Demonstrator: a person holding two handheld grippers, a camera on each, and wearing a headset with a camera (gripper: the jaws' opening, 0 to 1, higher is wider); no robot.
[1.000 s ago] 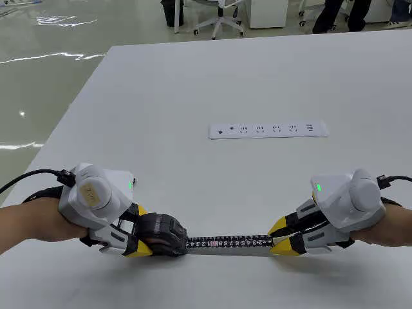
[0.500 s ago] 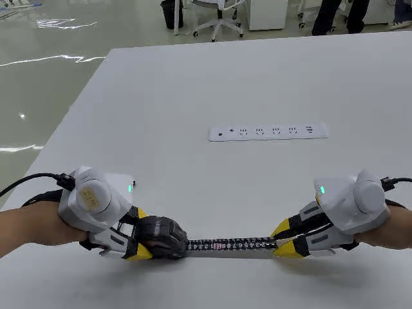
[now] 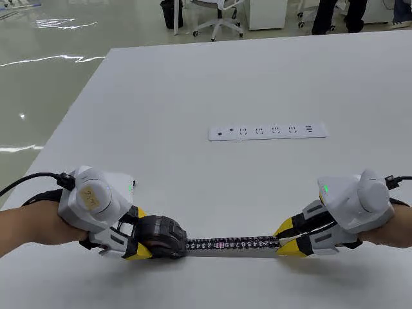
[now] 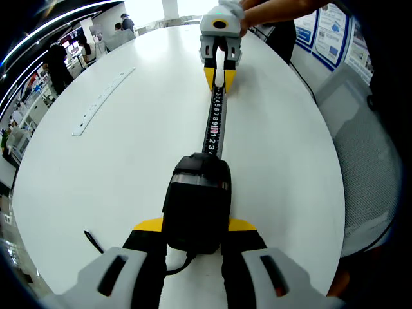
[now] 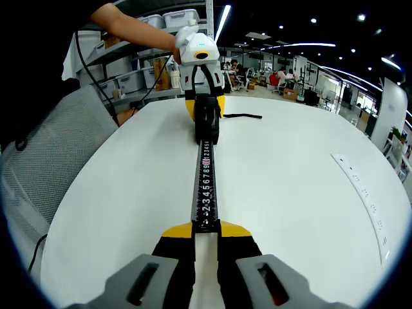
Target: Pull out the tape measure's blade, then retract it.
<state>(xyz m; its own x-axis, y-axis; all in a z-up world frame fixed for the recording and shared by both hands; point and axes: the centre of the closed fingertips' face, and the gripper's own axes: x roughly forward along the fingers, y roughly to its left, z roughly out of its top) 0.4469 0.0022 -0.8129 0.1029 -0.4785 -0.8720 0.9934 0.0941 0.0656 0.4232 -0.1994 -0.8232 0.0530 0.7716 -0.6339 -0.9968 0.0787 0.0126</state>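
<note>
A white table (image 3: 193,84) with a power strip (image 3: 268,131) lying flat on it. Nearer the person than the strip, a black tape measure (image 3: 161,236) sits low over the table, its blade (image 3: 232,244) drawn out to the right. Whether it touches the surface is unclear. The left gripper (image 3: 140,233) clamps the case from both sides, its jaws covering the rear. The right gripper (image 3: 284,239) pinches the blade's end, below the strip's right half; the end hook is hidden between the jaws. The blade's numbers are tiny in the head view but legible in the gripper views. Both forearms (image 3: 29,225) are cut off at the edges.
</note>
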